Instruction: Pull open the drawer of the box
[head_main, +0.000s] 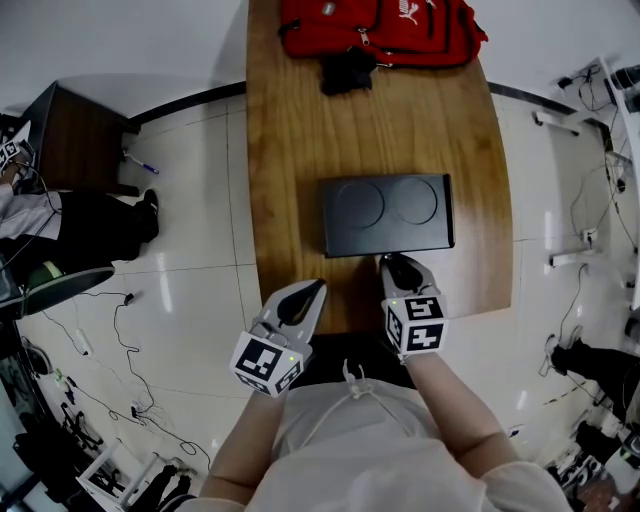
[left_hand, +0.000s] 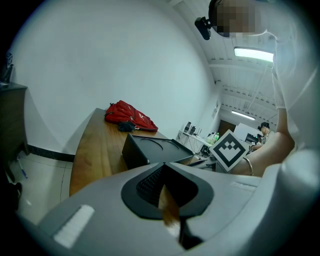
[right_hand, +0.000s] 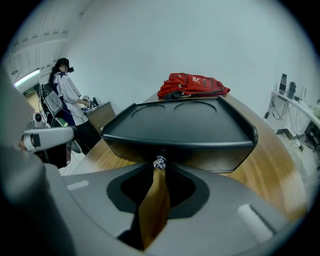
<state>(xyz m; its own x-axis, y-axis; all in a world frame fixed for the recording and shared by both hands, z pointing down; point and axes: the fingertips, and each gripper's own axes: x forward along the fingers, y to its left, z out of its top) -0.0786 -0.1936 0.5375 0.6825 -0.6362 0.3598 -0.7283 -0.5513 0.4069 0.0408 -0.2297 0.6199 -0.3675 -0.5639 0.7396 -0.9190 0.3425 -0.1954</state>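
A black box (head_main: 387, 214) with two round recesses in its top lies on the wooden table (head_main: 290, 130). In the right gripper view its front face (right_hand: 180, 147) is close ahead, with a small metal drawer knob (right_hand: 159, 162) on it. My right gripper (head_main: 398, 265) is at the box's near side, and its tips (right_hand: 159, 168) are closed on that knob. The drawer front sits flush. My left gripper (head_main: 312, 290) hovers at the table's near edge, left of the box, shut with nothing in it. From the left gripper (left_hand: 167, 187) view, the box (left_hand: 150, 147) stands ahead to the right.
A red backpack (head_main: 380, 28) and a black cloth item (head_main: 348, 70) lie at the table's far end. A dark cabinet (head_main: 80, 140) and a seated person (head_main: 60, 225) are on the floor side to the left. Cables trail over the tiled floor.
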